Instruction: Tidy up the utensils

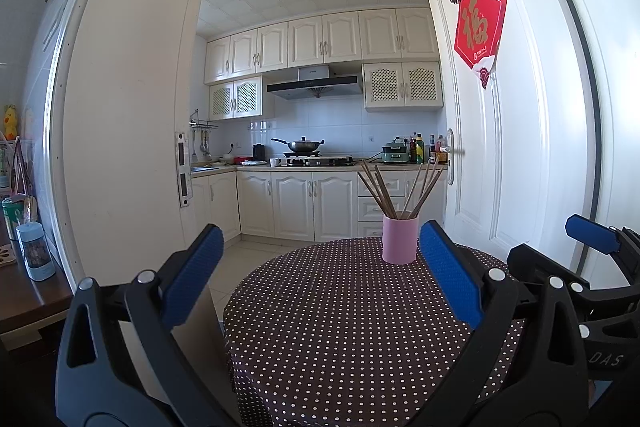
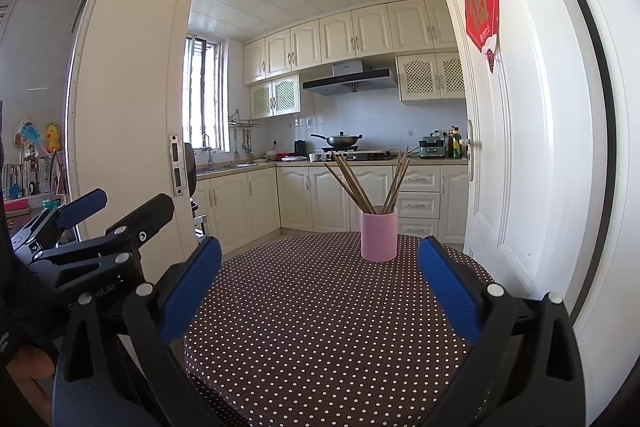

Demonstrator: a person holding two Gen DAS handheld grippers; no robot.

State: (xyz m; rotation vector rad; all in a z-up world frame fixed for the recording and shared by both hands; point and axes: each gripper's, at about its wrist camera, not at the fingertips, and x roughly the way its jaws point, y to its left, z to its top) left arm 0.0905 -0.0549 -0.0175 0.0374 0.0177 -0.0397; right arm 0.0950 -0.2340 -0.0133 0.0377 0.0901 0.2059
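Note:
A pink cup (image 1: 399, 239) stands upright at the far side of a round table with a brown polka-dot cloth (image 1: 344, 327). Several wooden chopsticks (image 1: 384, 193) stand in it, fanned out to both sides. The cup (image 2: 379, 236) and chopsticks (image 2: 362, 187) also show in the right wrist view, on the same table (image 2: 320, 327). My left gripper (image 1: 320, 251) is open and empty, held above the near part of the table. My right gripper (image 2: 320, 255) is open and empty, beside it on the right (image 1: 592, 239). Both are well short of the cup.
An open white door (image 1: 500, 147) with a red paper sign (image 1: 478, 27) stands right of the table. A door frame (image 1: 132, 147) stands on the left. A wooden side table (image 1: 28, 291) with a blue bottle (image 1: 36, 251) is at far left. Kitchen cabinets (image 1: 296, 203) lie behind.

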